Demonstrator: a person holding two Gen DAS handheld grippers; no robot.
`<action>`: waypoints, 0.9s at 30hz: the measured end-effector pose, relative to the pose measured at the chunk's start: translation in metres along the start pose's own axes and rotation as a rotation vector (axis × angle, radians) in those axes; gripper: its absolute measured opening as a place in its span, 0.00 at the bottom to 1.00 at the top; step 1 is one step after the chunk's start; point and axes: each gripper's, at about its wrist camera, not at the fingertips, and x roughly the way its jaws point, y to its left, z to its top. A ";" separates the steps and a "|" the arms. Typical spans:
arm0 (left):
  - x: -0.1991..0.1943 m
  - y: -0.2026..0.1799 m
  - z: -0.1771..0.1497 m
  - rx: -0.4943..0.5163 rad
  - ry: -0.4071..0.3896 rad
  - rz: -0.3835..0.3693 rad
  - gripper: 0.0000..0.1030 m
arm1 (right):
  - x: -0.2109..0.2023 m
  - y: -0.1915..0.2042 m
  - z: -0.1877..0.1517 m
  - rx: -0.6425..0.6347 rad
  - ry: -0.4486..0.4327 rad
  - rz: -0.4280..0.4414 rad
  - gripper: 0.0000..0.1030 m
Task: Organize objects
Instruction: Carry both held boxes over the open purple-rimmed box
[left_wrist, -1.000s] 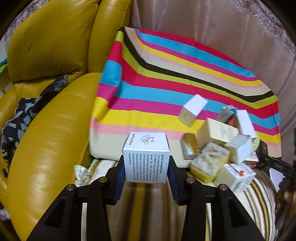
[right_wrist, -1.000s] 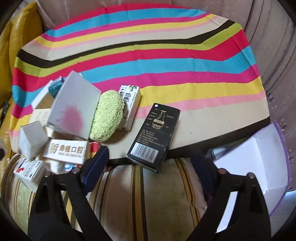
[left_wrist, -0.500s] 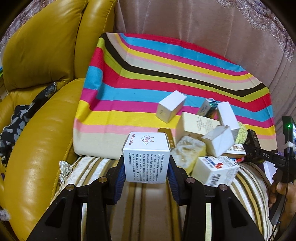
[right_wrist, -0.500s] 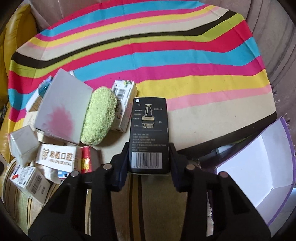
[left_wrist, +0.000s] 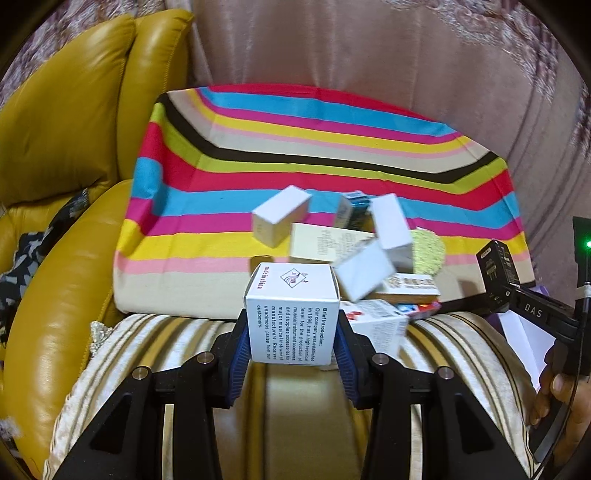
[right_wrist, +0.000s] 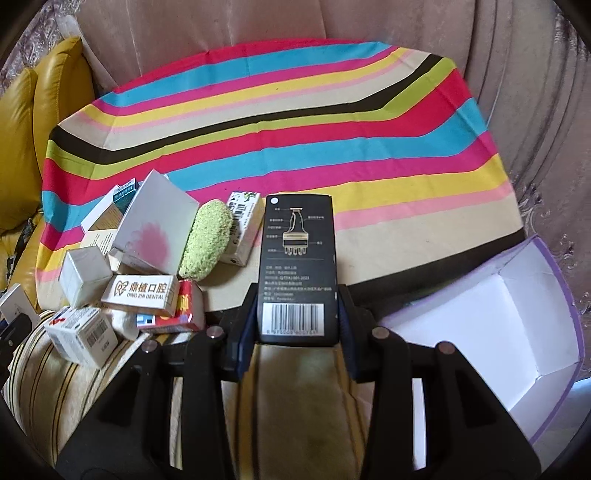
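Between right gripper (right_wrist: 297, 325) pads, black box (right_wrist: 298, 266) is pinched at barcode end; long axis runs straight ahead over striped cloth (right_wrist: 332, 147). Open purple-edged box (right_wrist: 509, 332) lies just right, nearer this hand. White cube box (left_wrist: 291, 317) is clamped in left gripper (left_wrist: 291, 354).
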 end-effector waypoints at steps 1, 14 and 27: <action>-0.001 -0.006 -0.001 0.013 0.000 -0.005 0.42 | -0.003 -0.002 -0.003 -0.001 -0.005 -0.003 0.42; -0.003 -0.075 -0.007 0.160 0.000 -0.060 0.42 | -0.034 -0.046 -0.023 0.052 -0.029 -0.028 0.42; 0.006 -0.148 -0.010 0.303 0.015 -0.124 0.42 | -0.042 -0.110 -0.042 0.147 -0.007 -0.072 0.42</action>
